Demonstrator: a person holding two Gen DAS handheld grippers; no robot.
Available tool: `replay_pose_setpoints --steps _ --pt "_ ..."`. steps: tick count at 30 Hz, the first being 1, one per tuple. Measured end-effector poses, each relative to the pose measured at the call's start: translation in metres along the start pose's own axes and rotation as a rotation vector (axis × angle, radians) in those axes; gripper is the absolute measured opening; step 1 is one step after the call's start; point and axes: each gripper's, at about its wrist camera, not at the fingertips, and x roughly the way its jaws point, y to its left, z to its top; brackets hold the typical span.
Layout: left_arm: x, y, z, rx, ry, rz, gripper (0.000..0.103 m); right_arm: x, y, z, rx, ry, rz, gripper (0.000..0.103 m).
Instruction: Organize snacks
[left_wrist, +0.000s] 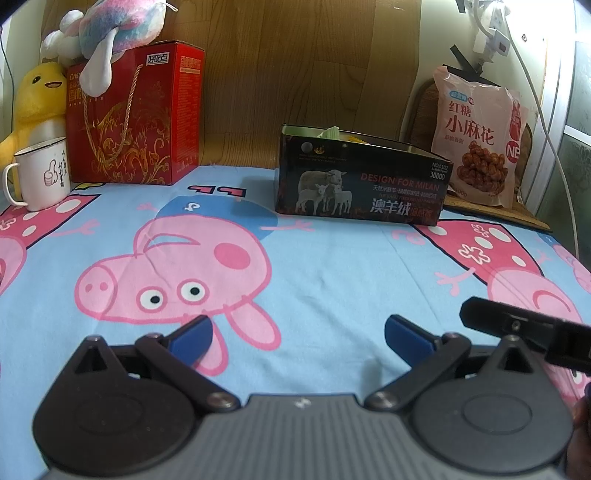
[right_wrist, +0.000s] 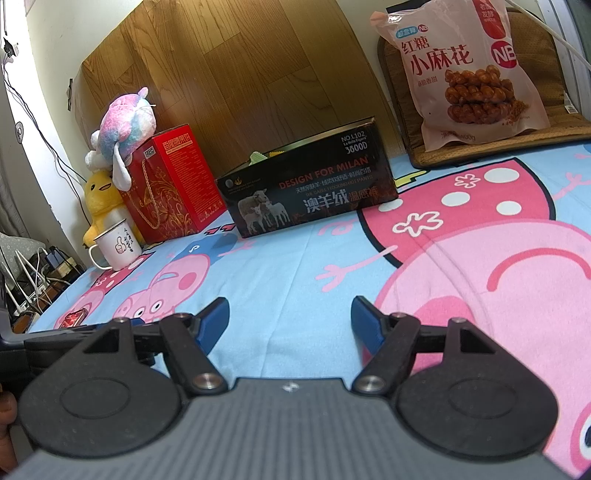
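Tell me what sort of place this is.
Probably a bedroom at home: a cartoon pig bedsheet covers the surface, plush toys sit on a red gift box, and a wood-grain board stands behind like a headboard.

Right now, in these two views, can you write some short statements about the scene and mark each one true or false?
1. Both grippers, left and right, are open and hold nothing. True.
2. The black box is closed with a lid. False: it is open on top, with things showing inside.
3. The pink bag lies flat in the black box. False: it leans upright on a mat, apart from the box.
4. A plush toy sits on the red box. True.
5. The mug stands upright on the sheet. True.
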Motion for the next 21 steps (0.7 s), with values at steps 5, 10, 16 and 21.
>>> replay_pose_setpoints --steps 5,10,16,21 --pt "-0.0001 0.0007 0.0000 -0.004 0.002 -0.002 0.103 0.0000 -0.0002 0.0000 0.000 0.000 0.000 0.075" --pt "0.0002 0.0011 0.0002 -0.004 0.002 -0.003 0.103 -0.0001 -0.0003 0.0000 0.000 0.000 0.000 0.075" --pt "0.0004 0.0015 0.0004 -0.004 0.002 -0.003 0.103 -0.0001 -0.0004 0.0000 0.000 0.000 0.000 0.075" --pt "0.0005 0.0017 0.0004 -0.004 0.002 -0.003 0.103 -0.0001 -0.0004 -0.0001 0.000 0.000 0.000 0.075"
